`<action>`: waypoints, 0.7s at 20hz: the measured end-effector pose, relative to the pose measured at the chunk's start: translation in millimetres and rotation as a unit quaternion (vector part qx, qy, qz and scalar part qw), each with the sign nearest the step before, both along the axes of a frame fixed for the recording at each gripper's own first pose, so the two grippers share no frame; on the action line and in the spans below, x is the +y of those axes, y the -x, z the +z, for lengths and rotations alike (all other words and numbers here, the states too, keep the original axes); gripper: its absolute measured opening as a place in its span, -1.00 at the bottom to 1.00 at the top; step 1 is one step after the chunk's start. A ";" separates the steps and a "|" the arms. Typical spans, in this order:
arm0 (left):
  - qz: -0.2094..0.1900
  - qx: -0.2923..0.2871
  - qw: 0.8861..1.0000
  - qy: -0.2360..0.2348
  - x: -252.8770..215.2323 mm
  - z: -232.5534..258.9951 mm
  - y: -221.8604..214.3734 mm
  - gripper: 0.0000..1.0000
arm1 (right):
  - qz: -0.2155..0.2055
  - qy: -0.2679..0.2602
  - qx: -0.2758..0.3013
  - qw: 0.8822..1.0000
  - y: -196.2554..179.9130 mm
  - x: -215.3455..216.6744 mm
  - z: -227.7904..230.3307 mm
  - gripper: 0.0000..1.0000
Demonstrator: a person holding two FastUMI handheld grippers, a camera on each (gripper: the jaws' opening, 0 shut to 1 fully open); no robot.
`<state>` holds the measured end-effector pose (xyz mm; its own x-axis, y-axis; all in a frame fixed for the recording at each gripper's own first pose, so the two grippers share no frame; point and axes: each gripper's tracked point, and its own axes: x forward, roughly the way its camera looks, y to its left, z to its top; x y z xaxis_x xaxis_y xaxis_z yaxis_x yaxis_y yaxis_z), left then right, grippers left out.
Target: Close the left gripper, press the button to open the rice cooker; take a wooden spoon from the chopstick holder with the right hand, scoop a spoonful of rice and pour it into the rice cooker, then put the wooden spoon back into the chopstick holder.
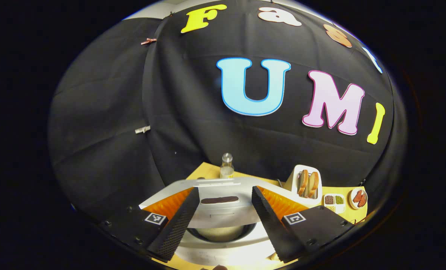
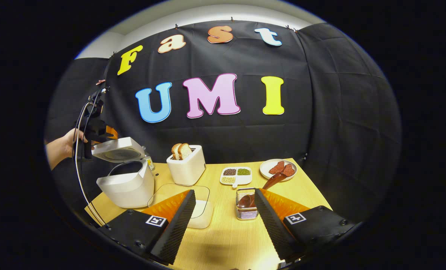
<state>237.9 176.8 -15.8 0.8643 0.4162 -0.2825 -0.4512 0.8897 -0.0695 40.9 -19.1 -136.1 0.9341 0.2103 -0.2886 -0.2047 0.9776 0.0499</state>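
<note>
The white rice cooker stands at the table's left with its lid raised. My left gripper is open and hovers just above the lid, with the inner pot below it. A hand holds that gripper behind the cooker. My right gripper is open and empty, low over the table. A dark wooden spoon leans in the wire chopstick holder, just inside the right finger. A clear box of rice sits by the other finger.
A white toaster with bread slices stands behind the rice box. A divided dish of beans and a plate of meat sit at the back right. A small bottle is behind the cooker.
</note>
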 end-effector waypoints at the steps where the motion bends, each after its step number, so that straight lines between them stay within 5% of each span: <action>1: 0.001 0.004 1.000 0.001 -2.8 -11.0 2.6 0.96 | 0.002 0.002 0.002 1.000 0.9 -0.6 -2.3 0.97; 14: 0.024 0.059 0.998 0.004 -12.8 -108.9 6.9 0.96 | 0.010 0.008 0.026 1.000 2.1 -29.4 -23.5 0.97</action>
<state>231.1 164.0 -124.7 0.8038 0.4542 -0.3841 -0.4995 0.8660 -0.0212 38.9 -48.5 -159.6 0.9137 0.2231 -0.3395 -0.2211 0.9742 0.0452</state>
